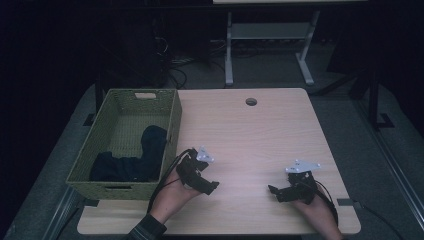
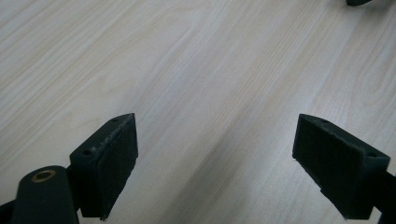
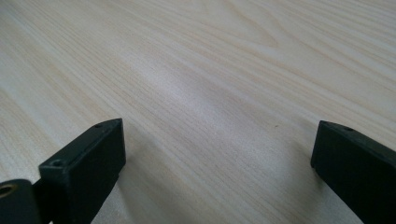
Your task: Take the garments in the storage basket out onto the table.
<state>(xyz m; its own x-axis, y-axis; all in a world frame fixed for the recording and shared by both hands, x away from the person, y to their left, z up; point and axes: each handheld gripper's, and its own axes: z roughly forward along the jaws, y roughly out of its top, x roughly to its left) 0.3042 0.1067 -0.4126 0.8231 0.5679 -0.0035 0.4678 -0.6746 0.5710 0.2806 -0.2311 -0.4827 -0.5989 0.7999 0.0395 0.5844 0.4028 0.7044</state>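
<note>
1 woven green basket (image 1: 172,120) sits at the left edge of the worktop (image 1: 260,135), its right wall running alongside the bare wood. Inside lies dark clothing (image 1: 135,160), bunched toward the near right corner; number of pieces cannot be told. The basket has 2 handle slots visible, 1 in the far wall and 1 in the near wall.

Just right of the basket's near corner, the left hand-held gripper (image 1: 212,186) is held low over the worktop by 1 hand (image 1: 172,197), a striped sleeve at the bottom edge. It points right. In the left gripper view its 2 black jaws stand wide apart with bare wood grain between them; nothing held.

1 round cable hole (image 1: 251,101) near the far edge, middle.

Right of centre, the right hand-held gripper (image 1: 274,190) points left, toward the other, the 2 well apart. 1 hand (image 1: 317,210) grips it. In the right gripper view its 2 jaws are likewise spread wide over bare worktop, nothing between.

Beyond the worktop, 1 white-legged table frame (image 1: 270,35) stands on the dark floor.
</note>
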